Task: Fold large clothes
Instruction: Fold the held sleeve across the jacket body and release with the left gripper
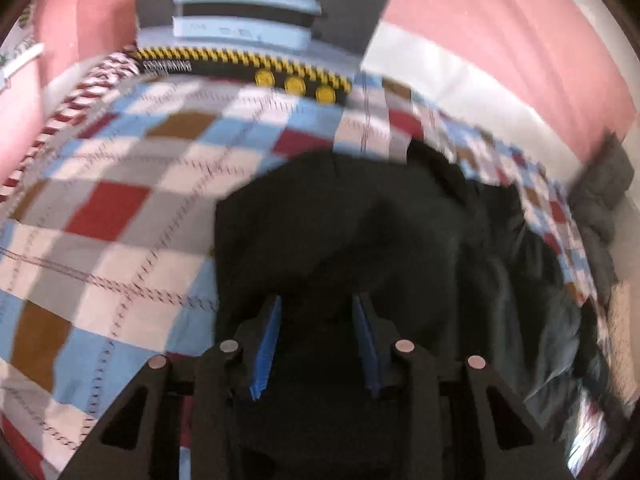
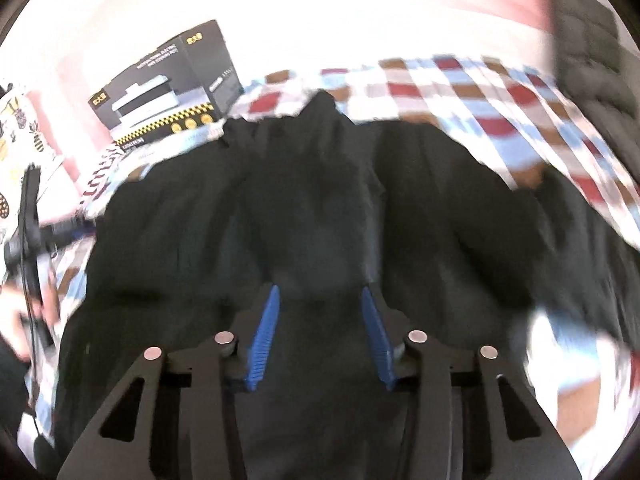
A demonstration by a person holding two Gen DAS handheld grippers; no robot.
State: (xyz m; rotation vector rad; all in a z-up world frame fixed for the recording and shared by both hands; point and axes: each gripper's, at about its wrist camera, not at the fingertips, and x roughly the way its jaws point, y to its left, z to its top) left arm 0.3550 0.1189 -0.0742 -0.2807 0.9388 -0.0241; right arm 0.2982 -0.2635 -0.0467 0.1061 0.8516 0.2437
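Observation:
A large dark garment (image 1: pixel 360 216) lies rumpled on a checked bedspread (image 1: pixel 120 200). My left gripper (image 1: pixel 318 300) hangs over the garment's left part, close to its straight left edge. Its blue pads (image 1: pixel 272 340) stand apart and I see nothing pressed between them. In the right wrist view the same garment (image 2: pixel 320 184) fills the middle, with folds running away from me. My right gripper (image 2: pixel 320 290) sits low over it, and its blue pads (image 2: pixel 264 336) are apart with only dark cloth showing behind the gap. Both views are blurred.
A dark printed carton (image 1: pixel 256 20) (image 2: pixel 168 92) stands at the far edge of the bed against a pink wall (image 1: pixel 500 40). A grey padded cushion (image 1: pixel 604 192) (image 2: pixel 588 40) is on the right. The other gripper's black frame (image 2: pixel 28 216) and a hand (image 2: pixel 16 320) show at far left.

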